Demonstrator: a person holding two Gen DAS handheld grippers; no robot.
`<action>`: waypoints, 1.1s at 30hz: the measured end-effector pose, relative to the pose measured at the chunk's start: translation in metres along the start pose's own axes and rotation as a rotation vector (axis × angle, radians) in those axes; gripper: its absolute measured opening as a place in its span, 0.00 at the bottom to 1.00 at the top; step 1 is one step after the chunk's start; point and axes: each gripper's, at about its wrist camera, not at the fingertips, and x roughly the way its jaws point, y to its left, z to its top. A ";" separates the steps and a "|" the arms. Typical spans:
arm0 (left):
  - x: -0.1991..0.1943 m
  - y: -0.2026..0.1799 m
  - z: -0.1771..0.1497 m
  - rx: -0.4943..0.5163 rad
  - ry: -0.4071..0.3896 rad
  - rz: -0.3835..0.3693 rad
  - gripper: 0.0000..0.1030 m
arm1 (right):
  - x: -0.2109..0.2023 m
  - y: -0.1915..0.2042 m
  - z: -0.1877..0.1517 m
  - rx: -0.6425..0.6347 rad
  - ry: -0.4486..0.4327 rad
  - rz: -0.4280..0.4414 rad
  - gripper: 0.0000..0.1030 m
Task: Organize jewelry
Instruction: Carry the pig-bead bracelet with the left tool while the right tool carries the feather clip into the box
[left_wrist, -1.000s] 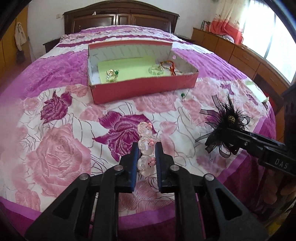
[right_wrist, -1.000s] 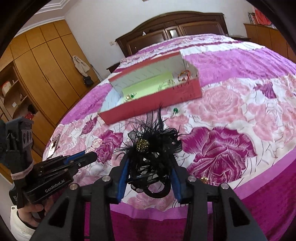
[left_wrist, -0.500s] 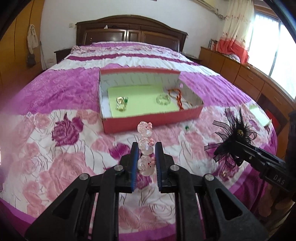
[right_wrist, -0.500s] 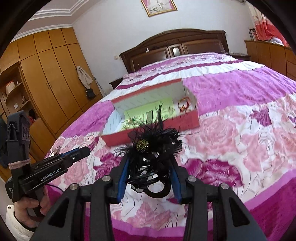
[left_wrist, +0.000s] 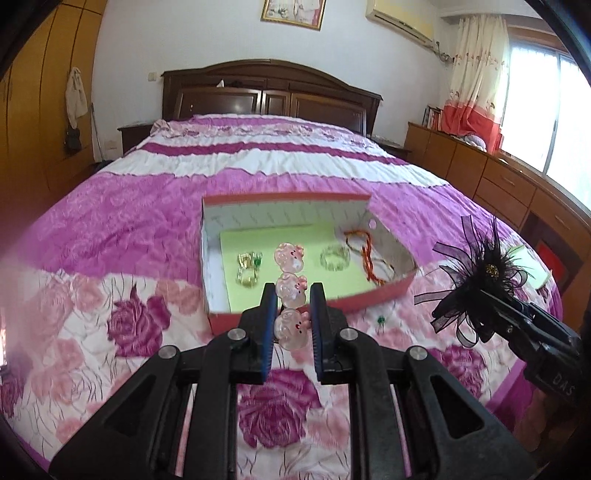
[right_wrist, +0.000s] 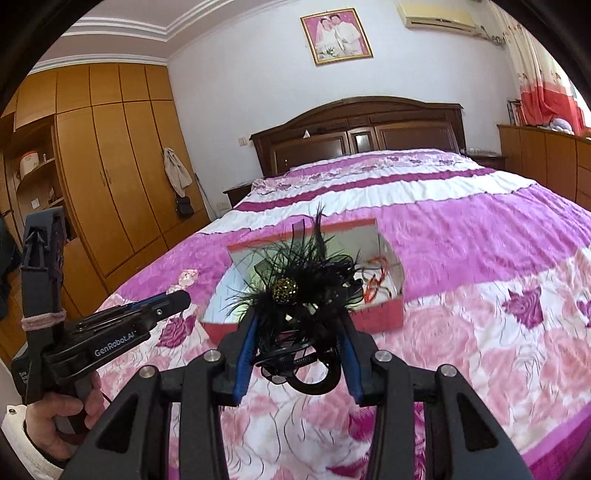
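Carrying the last pieces boxward, left tool (left_wrist: 292, 325) clamps the pink clip (left_wrist: 291, 286), right tool (right_wrist: 297, 345) the feather clip (right_wrist: 295, 284); box (left_wrist: 369, 293) already holds rings.

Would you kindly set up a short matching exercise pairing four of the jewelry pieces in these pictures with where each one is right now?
Things:
1. pink bear clip
2. black feather clip
3. red cord bracelet
4. small green stud

Places:
A. loose on the bedspread, just in front of the red box
B. inside the red box, at its right end
C. held in the left gripper
D. held in the right gripper

Pairs: 1-C, 2-D, 3-B, 4-A
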 end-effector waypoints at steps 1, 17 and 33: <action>0.002 0.000 0.003 0.001 -0.012 0.005 0.09 | 0.001 0.001 0.002 -0.004 -0.004 0.000 0.42; 0.036 -0.002 0.024 0.031 -0.111 0.082 0.09 | 0.033 -0.010 0.035 -0.068 -0.117 -0.052 0.42; 0.090 0.006 0.028 0.016 -0.113 0.118 0.09 | 0.095 -0.046 0.032 -0.031 -0.078 -0.118 0.42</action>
